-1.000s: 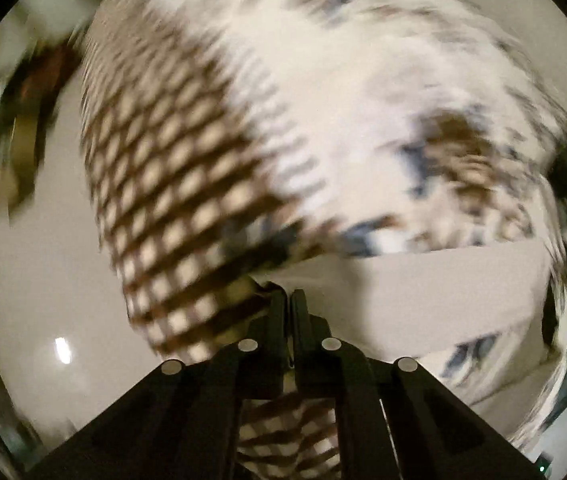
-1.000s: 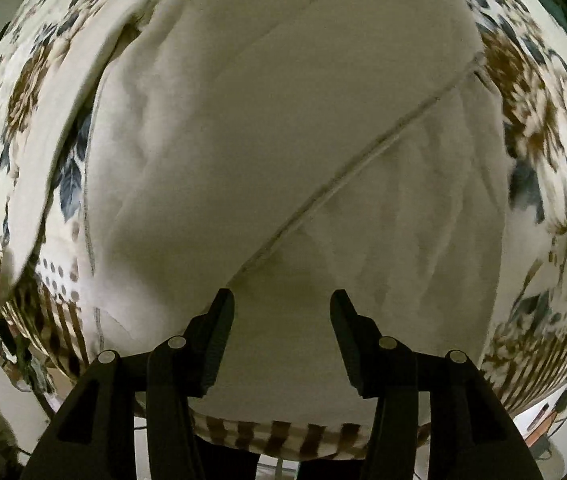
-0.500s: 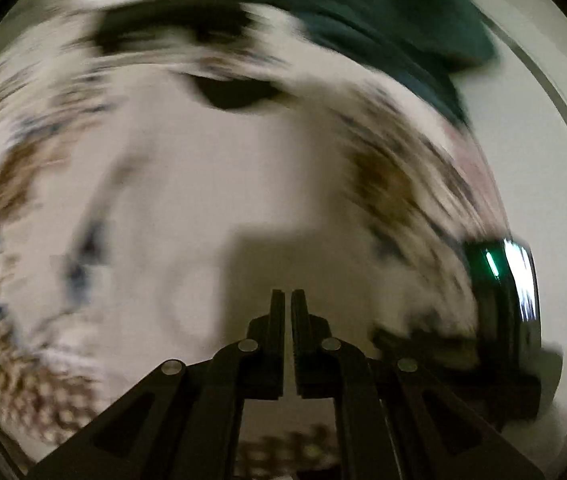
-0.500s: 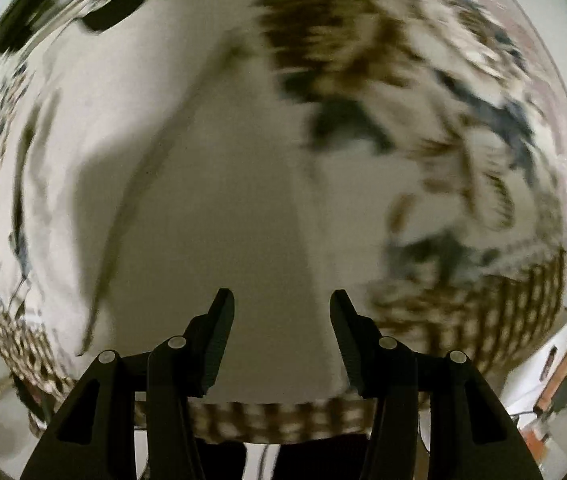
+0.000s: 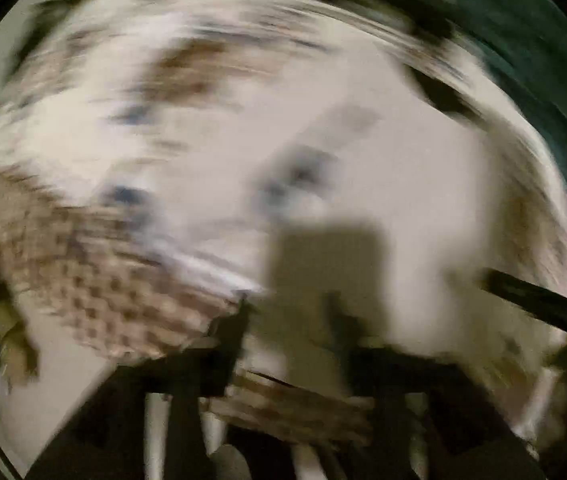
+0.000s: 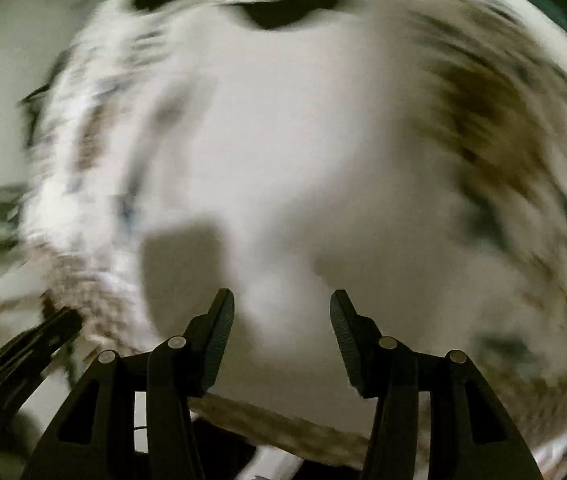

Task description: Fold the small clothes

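Observation:
Both views are blurred by motion. A pale cream garment (image 5: 383,168) lies on a white table cover with brown and blue flowers and a brown checked border (image 5: 123,304). My left gripper (image 5: 287,320) is open above the garment's near edge, its fingers (image 5: 231,332) spread apart and empty. My right gripper (image 6: 282,320) is open and empty over the same cream garment (image 6: 283,152). The other gripper shows as a dark bar at the right edge of the left wrist view (image 5: 543,304) and at the lower left of the right wrist view (image 6: 31,344).
A dark green cloth (image 5: 531,52) lies at the far right of the table. A dark shape (image 6: 283,12) sits at the far edge of the cover. Pale floor (image 5: 55,392) shows past the cover's near left edge.
My left gripper was shut on the garment's edge a second ago, then shut and empty, and now stands open. Both grippers have swung across the garment. The right gripper stayed open.

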